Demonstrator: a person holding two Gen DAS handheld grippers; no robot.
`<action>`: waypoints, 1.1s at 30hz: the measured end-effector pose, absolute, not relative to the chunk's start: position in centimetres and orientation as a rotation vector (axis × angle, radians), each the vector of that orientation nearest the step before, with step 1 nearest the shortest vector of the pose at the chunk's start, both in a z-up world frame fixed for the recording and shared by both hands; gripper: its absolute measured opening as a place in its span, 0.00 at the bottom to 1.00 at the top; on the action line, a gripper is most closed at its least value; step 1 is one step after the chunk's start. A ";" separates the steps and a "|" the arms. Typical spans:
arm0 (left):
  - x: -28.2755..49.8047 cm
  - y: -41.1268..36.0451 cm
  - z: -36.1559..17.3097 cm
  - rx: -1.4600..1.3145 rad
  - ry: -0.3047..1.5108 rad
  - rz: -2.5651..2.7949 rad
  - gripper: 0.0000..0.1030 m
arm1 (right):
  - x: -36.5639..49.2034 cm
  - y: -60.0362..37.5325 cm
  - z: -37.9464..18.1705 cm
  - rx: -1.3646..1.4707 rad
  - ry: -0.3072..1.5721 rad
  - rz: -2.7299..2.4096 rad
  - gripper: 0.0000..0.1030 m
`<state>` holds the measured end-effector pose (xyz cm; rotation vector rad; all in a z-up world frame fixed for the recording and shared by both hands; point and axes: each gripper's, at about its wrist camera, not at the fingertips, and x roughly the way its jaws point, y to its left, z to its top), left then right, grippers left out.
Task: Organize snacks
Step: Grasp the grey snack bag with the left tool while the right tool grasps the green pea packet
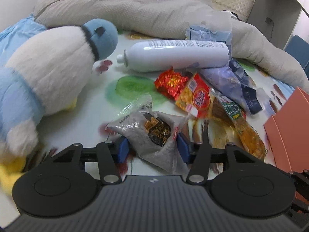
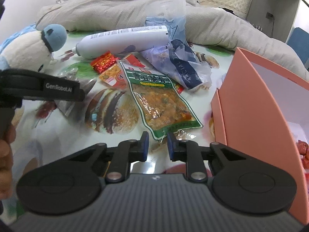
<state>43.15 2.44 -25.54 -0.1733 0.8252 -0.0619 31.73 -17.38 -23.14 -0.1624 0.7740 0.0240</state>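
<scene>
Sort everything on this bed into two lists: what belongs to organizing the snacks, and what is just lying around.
Belongs to the job:
- grey snack packet, between the left tongs
- green-edged snack bag, in front of the right tongs
- red foil packet
- yellow-red snack bag
- pink box

Lying about:
- plush toy
- white bottle
- facial tissue pack
- beige duvet

Open printed sheet point(image 2: 58, 135) left of green snack bag point(image 2: 160, 98). Blocked rightward by pink box point(image 2: 251, 89), leftward by plush toy point(image 1: 48, 73), beyond by white bottle point(image 1: 177, 55) and grey blanket point(image 1: 135, 5).
</scene>
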 end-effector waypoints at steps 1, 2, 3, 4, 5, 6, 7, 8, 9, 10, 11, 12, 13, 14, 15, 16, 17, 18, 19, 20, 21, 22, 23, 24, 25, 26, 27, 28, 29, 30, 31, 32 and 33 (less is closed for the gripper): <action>42.6 2.5 -25.4 -0.173 0.833 -0.070 0.56 | 31.3 -17.3 -23.0 -0.164 0.777 0.029 0.23; 42.0 2.5 -25.3 -0.176 0.840 -0.077 0.56 | 30.7 -17.2 -22.8 -0.166 0.779 0.035 0.23; 41.4 2.6 -25.1 -0.178 0.847 -0.079 0.56 | 30.2 -17.1 -22.6 -0.171 0.780 0.039 0.22; 40.7 2.6 -25.0 -0.175 0.853 -0.080 0.56 | 29.6 -16.9 -22.4 -0.176 0.783 0.044 0.22; 39.9 2.6 -24.7 -0.170 0.856 -0.082 0.56 | 29.0 -16.8 -22.2 -0.178 0.787 0.048 0.22; 39.1 2.7 -24.5 -0.167 0.860 -0.081 0.56 | 28.3 -16.8 -22.1 -0.177 0.792 0.053 0.21; 38.2 2.8 -24.2 -0.165 0.864 -0.080 0.56 | 27.6 -16.8 -21.8 -0.178 0.797 0.060 0.21; 37.3 2.9 -24.0 -0.163 0.869 -0.083 0.56 | 26.7 -16.7 -21.6 -0.180 0.801 0.069 0.21; 36.3 3.1 -23.7 -0.161 0.876 -0.084 0.56 | 25.9 -16.7 -21.4 -0.181 0.806 0.082 0.21; 35.5 3.2 -23.5 -0.161 0.880 -0.084 0.56 | 25.0 -16.6 -21.2 -0.188 0.818 0.097 0.21; 34.4 3.3 -23.3 -0.162 0.887 -0.087 0.56 | 24.1 -16.6 -21.1 -0.193 0.829 0.108 0.21; 33.6 3.5 -23.0 -0.163 0.895 -0.092 0.56 | 23.2 -16.5 -20.9 -0.196 0.837 0.115 0.21; 32.4 3.6 -22.8 -0.159 0.902 -0.100 0.56 | 22.1 -16.4 -20.8 -0.203 0.844 0.122 0.21; 31.4 3.7 -22.5 -0.153 0.903 -0.104 0.56 | 21.2 -16.3 -20.7 -0.211 0.849 0.127 0.21; 30.5 3.8 -22.3 -0.146 0.907 -0.100 0.56 | 20.2 -16.2 -20.6 -0.218 0.855 0.133 0.21; 29.4 4.0 -22.1 -0.140 0.911 -0.094 0.56 | 19.2 -16.1 -20.5 -0.222 0.858 0.138 0.21; 28.2 4.1 -21.8 -0.137 0.913 -0.093 0.56 | 18.2 -16.1 -20.3 -0.222 0.863 0.144 0.21; 27.3 4.3 -21.6 -0.139 0.916 -0.093 0.56 | 17.3 -16.2 -20.2 -0.222 0.868 0.151 0.21; 26.1 4.5 -21.3 -0.139 0.918 -0.093 0.56 | 16.3 -16.1 -20.0 -0.224 0.872 0.160 0.21; 25.1 4.5 -21.1 -0.136 0.917 -0.095 0.56 | 15.4 -16.1 -19.7 -0.227 0.875 0.167 0.21; 23.9 4.6 -20.9 -0.130 0.916 -0.094 0.56 | 14.4 -16.1 -19.5 -0.229 0.877 0.172 0.21; 23.0 4.6 -20.7 -0.127 0.917 -0.093 0.56 | 13.6 -16.1 -19.4 -0.228 0.879 0.176 0.21; 22.0 4.6 -20.5 -0.126 0.918 -0.096 0.56 | 12.9 -16.1 -19.3 -0.226 0.885 0.179 0.21; 21.0 4.6 -20.3 -0.126 0.919 -0.098 0.56 | 12.1 -16.1 -19.2 -0.223 0.890 0.179 0.20; 20.2 4.5 -20.2 -0.124 0.920 -0.099 0.56 | 11.4 -16.1 -19.0 -0.219 0.889 0.178 0.20; 19.2 4.4 -20.0 -0.121 0.919 -0.101 0.56 | 10.6 -16.1 -18.8 -0.217 0.885 0.180 0.20; 18.5 4.2 -19.9 -0.119 0.919 -0.106 0.56 | 9.9 -16.1 -18.7 -0.217 0.880 0.179 0.20; 17.7 4.1 -19.8 -0.119 0.919 -0.110 0.56 | 9.2 -16.1 -18.7 -0.215 0.881 0.180 0.20; 16.9 3.9 -19.7 -0.123 0.923 -0.118 0.56 | 8.6 -16.2 -18.7 -0.205 0.892 0.188 0.20; 16.5 3.9 -19.8 -0.129 0.931 -0.127 0.56 | 8.1 -16.2 -18.8 -0.195 0.904 0.196 0.20; 15.9 3.8 -19.9 -0.137 0.937 -0.134 0.56 | 7.5 -16.2 -18.8 -0.191 0.912 0.200 0.20; 15.2 3.7 -19.9 -0.139 0.941 -0.137 0.56 | 6.8 -16.1 -18.9 -0.194 0.913 0.207 0.20; 14.7 3.5 -20.1 -0.133 0.946 -0.135 0.56 | 6.3 -16.0 -18.9 -0.198 0.913 0.213 0.20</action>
